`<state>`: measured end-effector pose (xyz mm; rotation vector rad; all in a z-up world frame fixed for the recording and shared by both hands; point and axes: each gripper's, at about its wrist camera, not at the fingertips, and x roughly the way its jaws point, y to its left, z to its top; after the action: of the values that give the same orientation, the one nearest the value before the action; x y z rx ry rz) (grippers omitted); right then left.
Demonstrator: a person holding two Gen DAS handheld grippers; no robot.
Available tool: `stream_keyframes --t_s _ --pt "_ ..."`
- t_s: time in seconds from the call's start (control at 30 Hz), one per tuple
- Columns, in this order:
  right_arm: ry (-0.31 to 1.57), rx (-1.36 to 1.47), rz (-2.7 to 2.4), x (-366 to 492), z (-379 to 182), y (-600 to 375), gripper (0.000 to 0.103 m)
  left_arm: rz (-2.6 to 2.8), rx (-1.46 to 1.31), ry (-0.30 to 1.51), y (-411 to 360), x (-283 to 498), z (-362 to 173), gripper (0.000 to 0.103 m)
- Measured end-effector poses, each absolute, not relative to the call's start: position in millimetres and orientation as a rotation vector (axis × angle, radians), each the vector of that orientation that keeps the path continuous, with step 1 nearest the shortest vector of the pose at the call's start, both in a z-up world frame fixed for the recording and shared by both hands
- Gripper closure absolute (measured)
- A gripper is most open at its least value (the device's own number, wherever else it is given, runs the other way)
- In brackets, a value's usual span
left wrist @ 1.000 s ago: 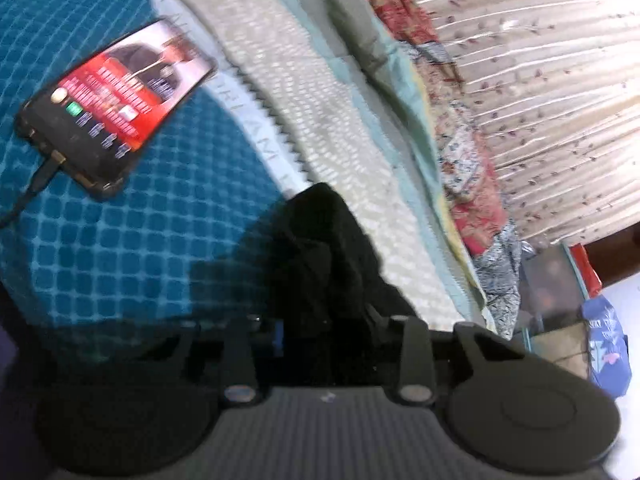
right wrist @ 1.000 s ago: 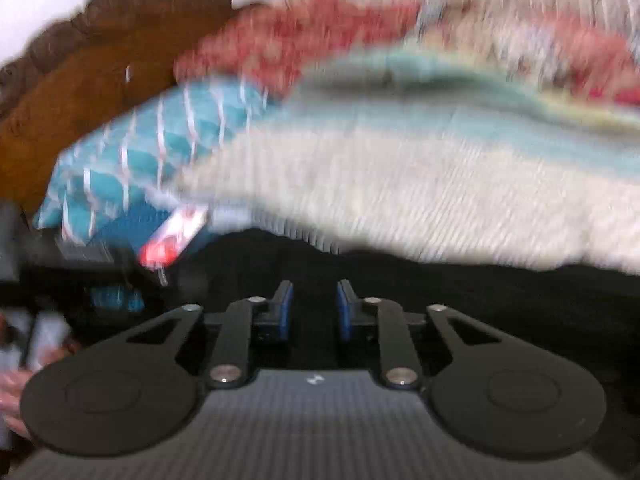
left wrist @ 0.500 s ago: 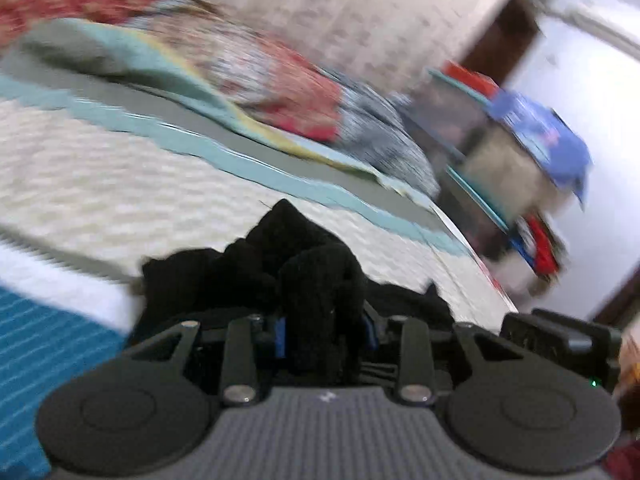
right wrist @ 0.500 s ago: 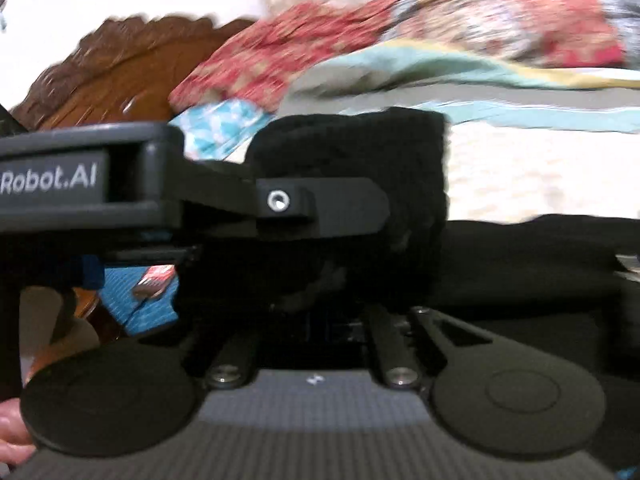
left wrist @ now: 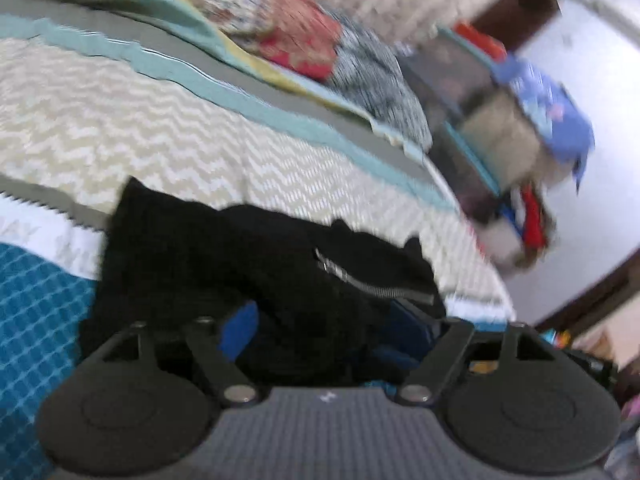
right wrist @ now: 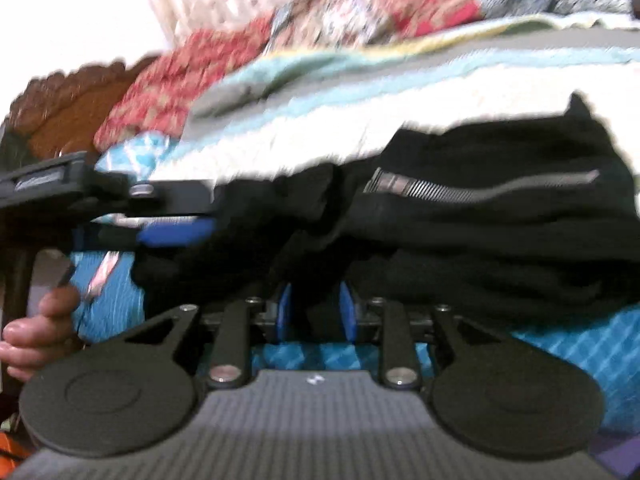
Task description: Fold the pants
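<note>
We see the left gripper (left wrist: 324, 328) with jaws spread wide, its blue pads (left wrist: 239, 330) on either side of the black fabric pants with a metal zipper (left wrist: 256, 264). The right gripper (right wrist: 315, 312) has jaws narrowed onto a fold of the same pants (right wrist: 492, 216). The pants lie bunched on the teal diamond-patterned bedspread (left wrist: 36, 304), beside a cream chevron-patterned blanket (left wrist: 132, 128).

Left wrist view: low over bed, close behind black pants (left wrist: 280, 264), facing across chevron blanket (left wrist: 120, 128) toward cluttered shelf (left wrist: 480, 128). Right wrist view: equally low and close, facing wooden headboard (right wrist: 68, 112). Shared: pants, zipper (right wrist: 480, 188), blanket.
</note>
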<state>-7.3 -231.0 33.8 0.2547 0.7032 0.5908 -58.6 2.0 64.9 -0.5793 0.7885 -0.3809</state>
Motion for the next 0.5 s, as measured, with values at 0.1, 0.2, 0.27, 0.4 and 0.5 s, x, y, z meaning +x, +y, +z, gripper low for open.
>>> stream_keyframes --t_s 0.1,0.2,0.27,0.4,0.5 --pt "0.593 0.309 0.610 -1.9 56.4 -230.8 0.073 -0.295 -0.637 0.794 17.5 -58.2 63.2 0.029" --pt "0.542 0.296 0.673 0.0 68.8 -212.2 0.073 -0.169 -0.607 0.858 17.4 -52.2 51.8 0.033" --pt "0.555 0.247 0.709 1.5 63.2 -191.0 0.073 -0.097 -0.524 0.897 6.8 -45.9 45.2 0.038" --pt "0.732 0.042 0.611 11.0 10.2 -164.6 0.072 0.012 -0.289 0.936 -22.4 -39.6 36.2 0.040" --pt "0.785 0.239 0.587 16.0 -8.9 -196.1 0.054 0.042 -0.177 0.938 -38.5 -41.6 31.6 0.040"
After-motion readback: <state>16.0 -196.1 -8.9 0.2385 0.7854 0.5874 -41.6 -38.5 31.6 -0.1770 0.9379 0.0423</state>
